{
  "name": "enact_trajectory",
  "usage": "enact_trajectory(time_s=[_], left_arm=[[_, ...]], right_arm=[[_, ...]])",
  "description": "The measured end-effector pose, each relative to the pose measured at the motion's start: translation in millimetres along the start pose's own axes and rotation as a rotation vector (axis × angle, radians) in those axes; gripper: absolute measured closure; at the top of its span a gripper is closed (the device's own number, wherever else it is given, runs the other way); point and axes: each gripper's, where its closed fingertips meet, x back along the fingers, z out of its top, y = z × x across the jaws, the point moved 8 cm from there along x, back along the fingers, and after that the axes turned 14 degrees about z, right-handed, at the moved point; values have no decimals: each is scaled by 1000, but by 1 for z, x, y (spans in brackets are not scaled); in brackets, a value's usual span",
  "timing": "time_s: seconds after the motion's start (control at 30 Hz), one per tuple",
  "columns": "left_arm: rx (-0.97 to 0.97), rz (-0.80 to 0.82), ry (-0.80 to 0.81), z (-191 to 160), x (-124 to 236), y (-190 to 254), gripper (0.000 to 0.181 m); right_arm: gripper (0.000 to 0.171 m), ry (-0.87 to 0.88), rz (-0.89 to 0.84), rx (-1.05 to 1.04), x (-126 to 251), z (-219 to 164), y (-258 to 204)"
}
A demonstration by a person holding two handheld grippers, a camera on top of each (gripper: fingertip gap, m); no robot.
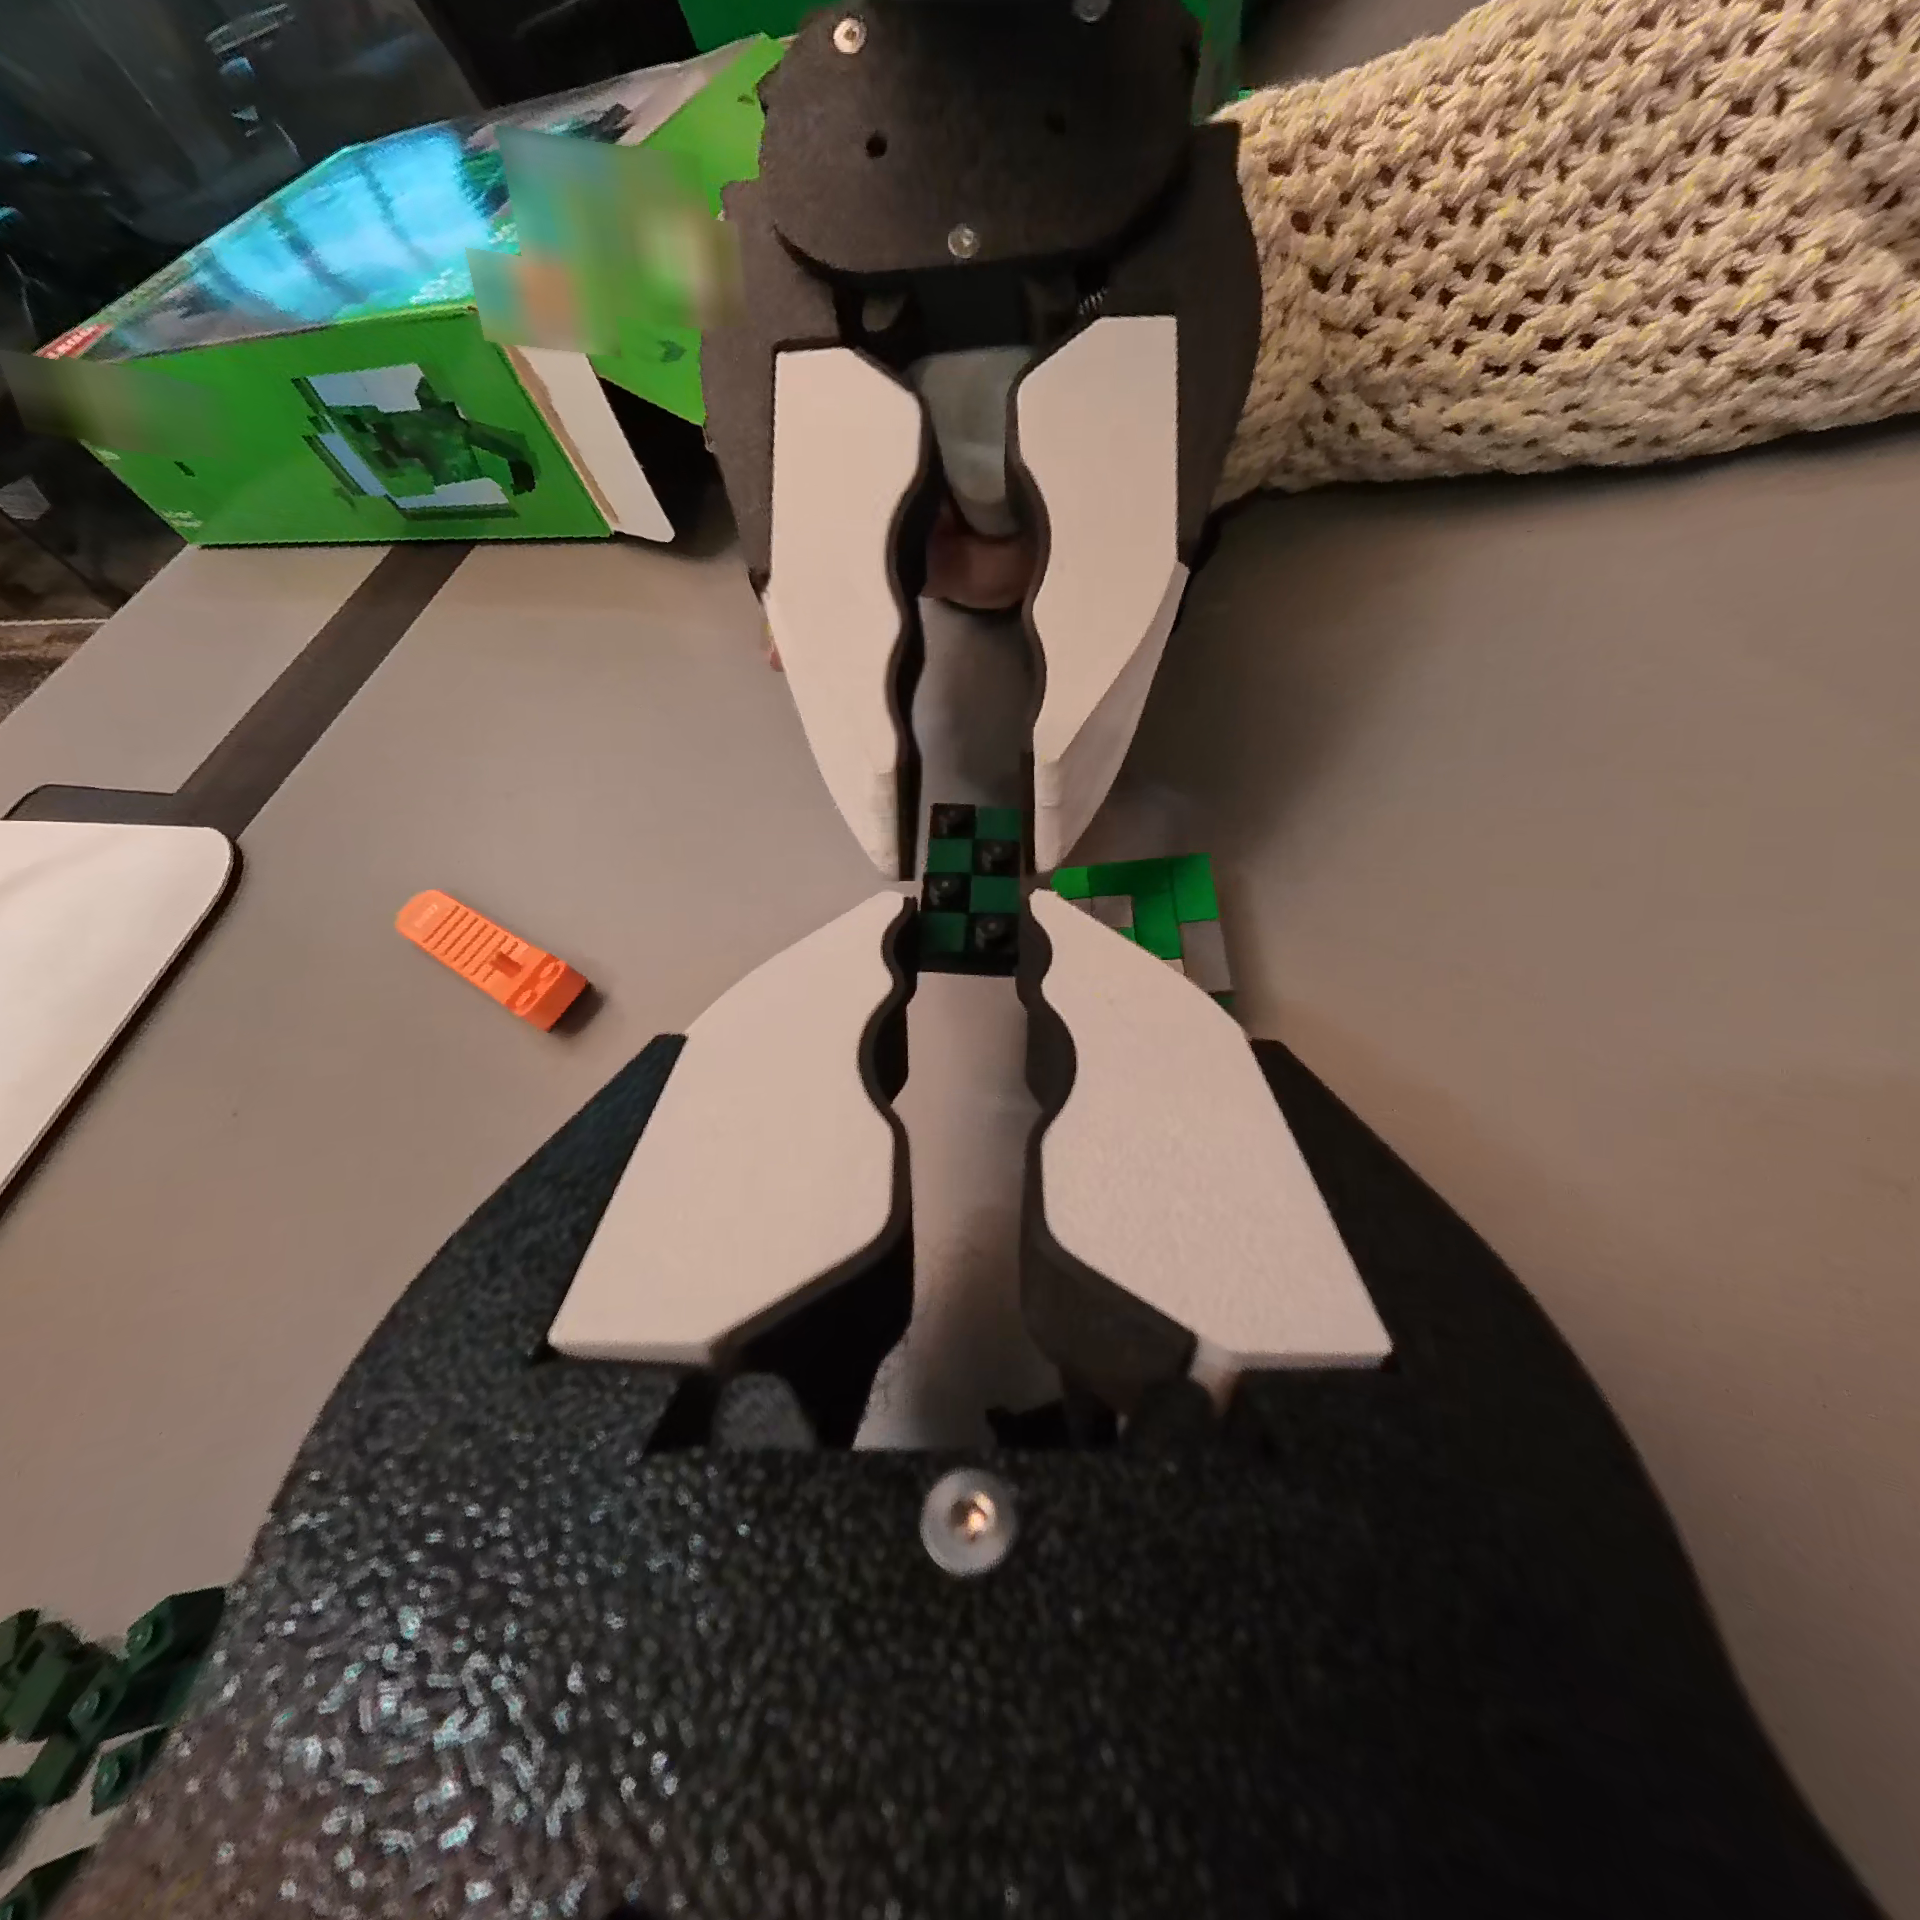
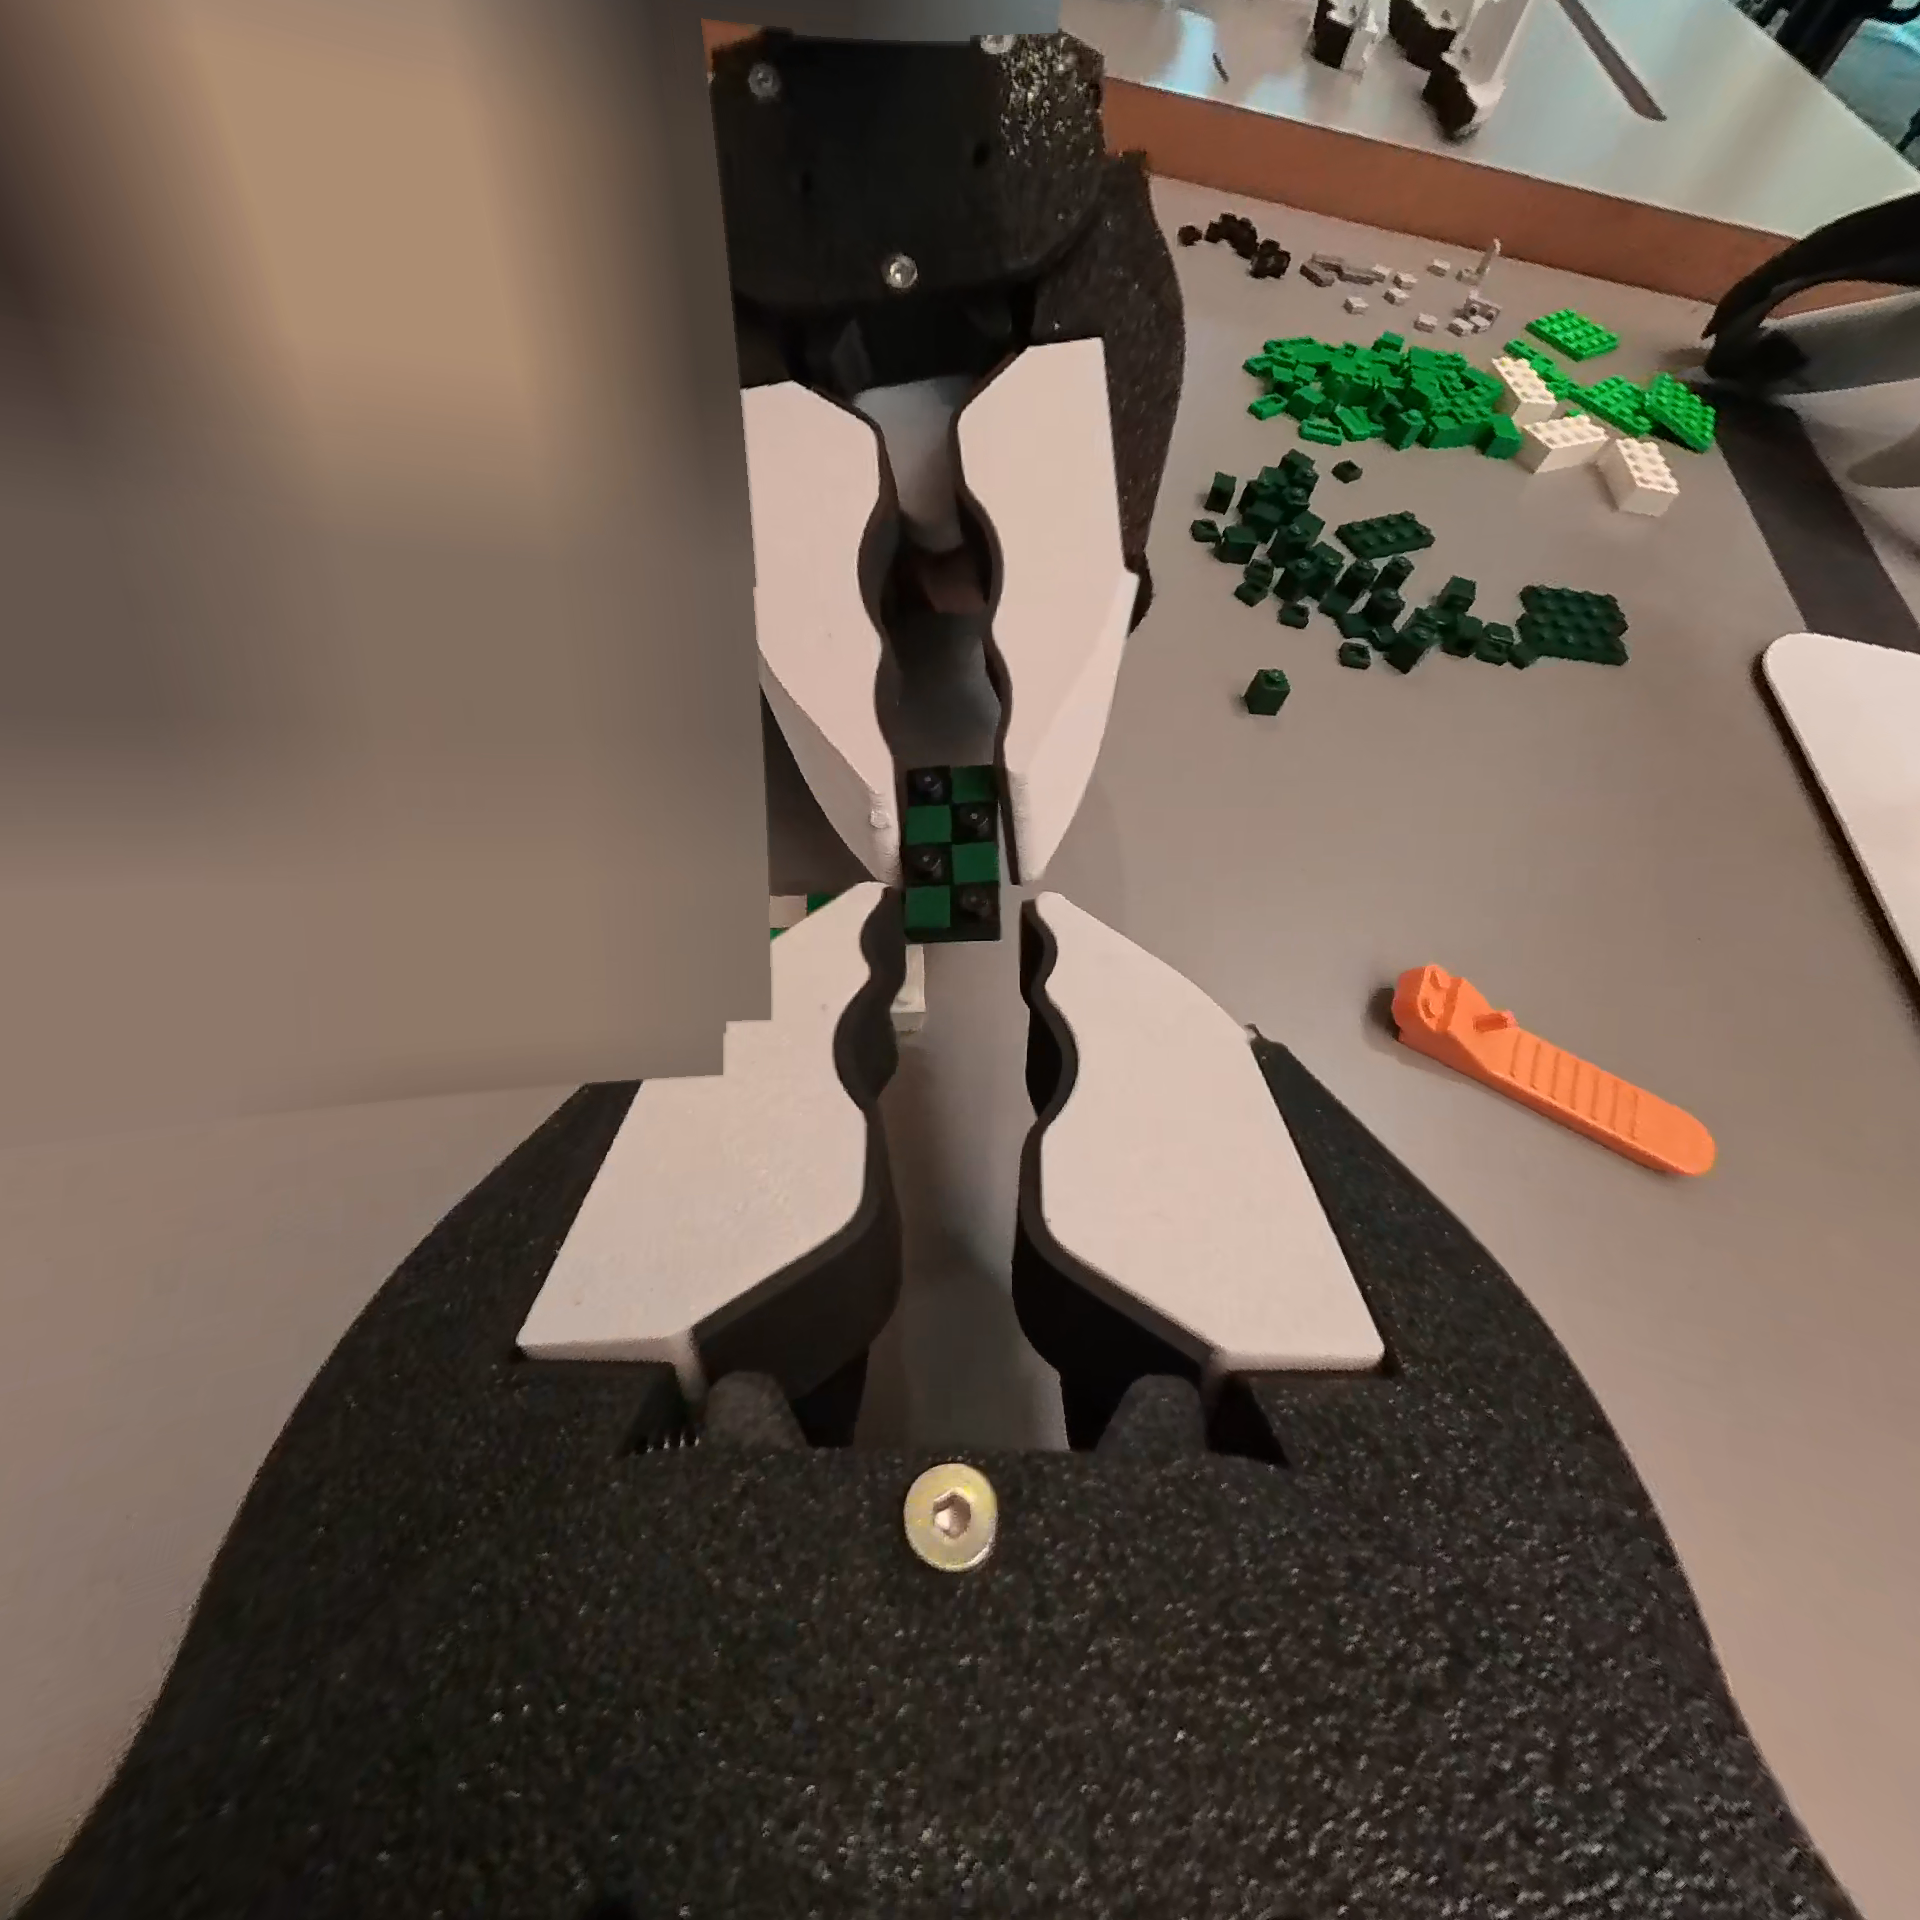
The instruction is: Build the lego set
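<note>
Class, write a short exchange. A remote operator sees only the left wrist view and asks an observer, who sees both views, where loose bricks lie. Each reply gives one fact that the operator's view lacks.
Operator: My left gripper clamps the checkered strip. Are there bright green bricks anywhere?
Observer: Yes. The right wrist view shows a bright green pile on the table.
Operator: Any white ones?
Observer: Several white bricks sit at that pile's edge, on the side away from the grippers.
</note>
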Motion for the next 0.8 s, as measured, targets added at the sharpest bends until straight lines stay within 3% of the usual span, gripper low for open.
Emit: enact_trajectory(time_s=[0.27, 0.37, 0.57, 0.67, 0.8], left_arm=[[-23, -4, -8, 0, -1, 2, 164], [-17, -20, 1, 0, 0, 2, 129], [39, -133, -19, -1, 1, 2, 100], [-4, -149, -118, -4, -6, 10, 89], [-65, -80, -152, -4, -11, 18, 90]], right_arm=[[155, -22, 8, 19, -2, -1, -3], [155, -50, -2, -23, 1, -4, -1], [155, -112, 24, -88, 3, -11, 1], [155, -118, 30, -100, 3, -12, 2], [155, -112, 27, -107, 3, -12, 2]])
